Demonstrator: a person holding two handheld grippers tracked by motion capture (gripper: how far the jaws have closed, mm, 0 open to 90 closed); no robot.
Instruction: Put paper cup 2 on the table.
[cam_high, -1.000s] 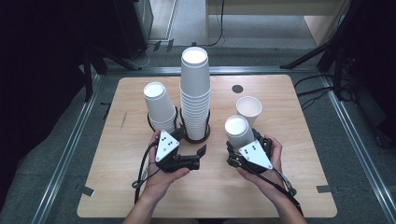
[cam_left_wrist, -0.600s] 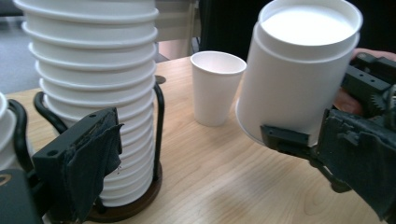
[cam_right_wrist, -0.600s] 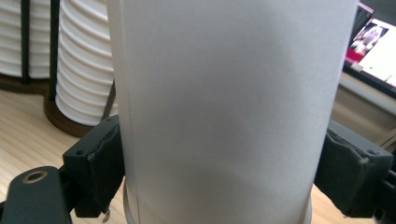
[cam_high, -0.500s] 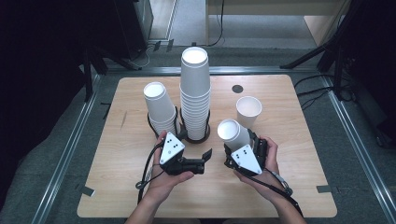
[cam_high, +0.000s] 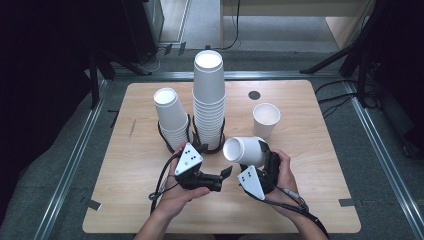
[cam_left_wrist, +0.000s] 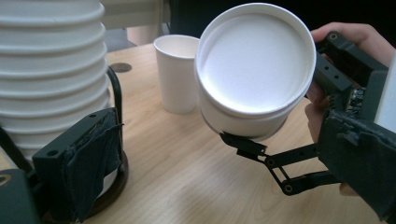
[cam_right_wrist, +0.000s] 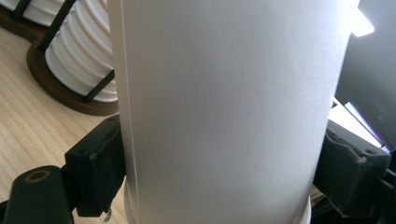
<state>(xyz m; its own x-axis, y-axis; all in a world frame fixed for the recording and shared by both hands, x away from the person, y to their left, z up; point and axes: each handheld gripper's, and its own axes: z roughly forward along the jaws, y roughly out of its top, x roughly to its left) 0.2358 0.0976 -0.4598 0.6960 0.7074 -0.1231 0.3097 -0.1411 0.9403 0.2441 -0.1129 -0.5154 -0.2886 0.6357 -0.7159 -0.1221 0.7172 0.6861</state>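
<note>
- My left gripper (cam_high: 226, 172) is a matt black plastic body with a grey three-cornered plate on top, marked with black dots.
- My right gripper (cam_high: 254, 148) is built the same: black housing, and a pale grey three-cornered plate with a few dark dots.
- A thin black cable loops away from the left gripper, and a black cable trails from the right one along my forearm.
- In the left gripper view, my left gripper's finger (cam_left_wrist: 77, 175) is a blocky black piece with a round screw hole and a worn, wrinkled dark pad.
- In the right gripper view, my right gripper's fingers (cam_right_wrist: 95, 165) are black blocks with rough dark pads and small screw holes; a brass-ringed hole sits low on the frame.
- My forearms are bare, with no sleeves.
</note>
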